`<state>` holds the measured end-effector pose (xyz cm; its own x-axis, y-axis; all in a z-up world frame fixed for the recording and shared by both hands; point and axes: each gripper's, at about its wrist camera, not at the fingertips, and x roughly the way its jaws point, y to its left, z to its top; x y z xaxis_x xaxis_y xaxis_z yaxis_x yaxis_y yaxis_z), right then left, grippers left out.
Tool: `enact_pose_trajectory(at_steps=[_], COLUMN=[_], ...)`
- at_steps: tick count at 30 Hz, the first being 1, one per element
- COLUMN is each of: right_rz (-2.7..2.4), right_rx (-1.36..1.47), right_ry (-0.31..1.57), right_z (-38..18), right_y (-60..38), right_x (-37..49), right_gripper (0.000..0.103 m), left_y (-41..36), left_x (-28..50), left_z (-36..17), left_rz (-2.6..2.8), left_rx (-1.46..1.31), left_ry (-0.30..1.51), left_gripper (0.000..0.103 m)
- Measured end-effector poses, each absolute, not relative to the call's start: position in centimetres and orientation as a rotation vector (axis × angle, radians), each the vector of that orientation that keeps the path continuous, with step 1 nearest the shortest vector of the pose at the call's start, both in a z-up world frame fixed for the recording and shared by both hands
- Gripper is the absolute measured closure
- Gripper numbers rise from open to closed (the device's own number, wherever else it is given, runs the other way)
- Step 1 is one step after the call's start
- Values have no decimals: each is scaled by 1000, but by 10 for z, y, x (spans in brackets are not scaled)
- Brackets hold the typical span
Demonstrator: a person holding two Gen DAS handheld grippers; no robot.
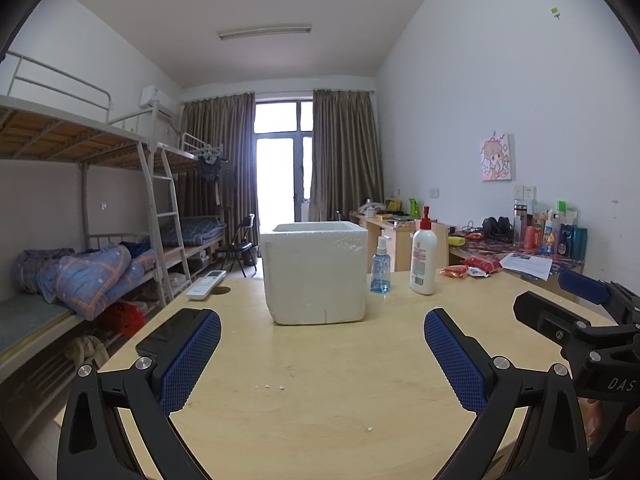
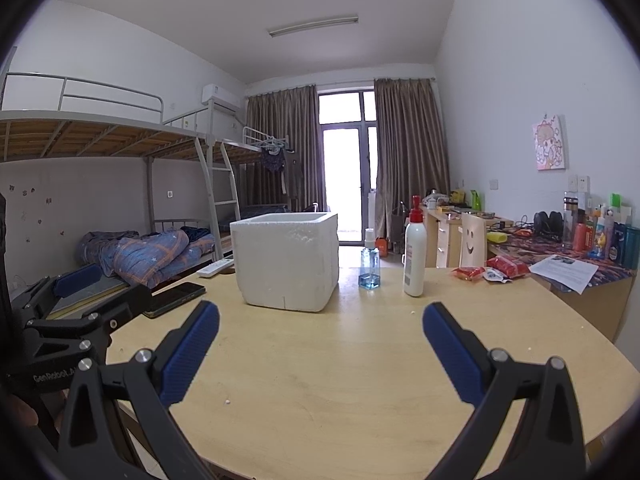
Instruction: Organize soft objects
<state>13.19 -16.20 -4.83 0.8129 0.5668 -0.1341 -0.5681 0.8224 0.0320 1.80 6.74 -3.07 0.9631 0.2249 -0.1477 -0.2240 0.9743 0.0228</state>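
We hold the left gripper [image 1: 322, 354] and right gripper [image 2: 320, 346] spread wide and empty over the table [image 1: 320, 400]. The soft red packets [image 2: 490, 269] lie far right, near the tall bottle [image 2: 414, 256]. If we reach carelessly, we may knock it over before we get to the white box [image 2: 286, 260].

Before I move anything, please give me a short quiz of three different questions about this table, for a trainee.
1. True or false: the left gripper and the right gripper both have their fingers open and hold nothing.
2. Which stands nearest the foam box? A) white lotion bottle B) blue spray bottle C) red packets
3. Fill in: the black phone lies near the table's ___ edge.

Key: 1 true; 2 B; 3 left
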Motion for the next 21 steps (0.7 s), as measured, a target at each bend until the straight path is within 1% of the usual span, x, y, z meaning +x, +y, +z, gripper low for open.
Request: enact_pose_trajectory(at_steps=[21], right_rz=[613], right_rx=[-18], right_ry=[151], right_z=[-50], right_y=[-158], right_x=[134], right_gripper=[0], left_y=[68], left_x=[15], left_z=[-33], left_rz=[228], left_rx=[1], left_ry=[143], left_gripper=[1])
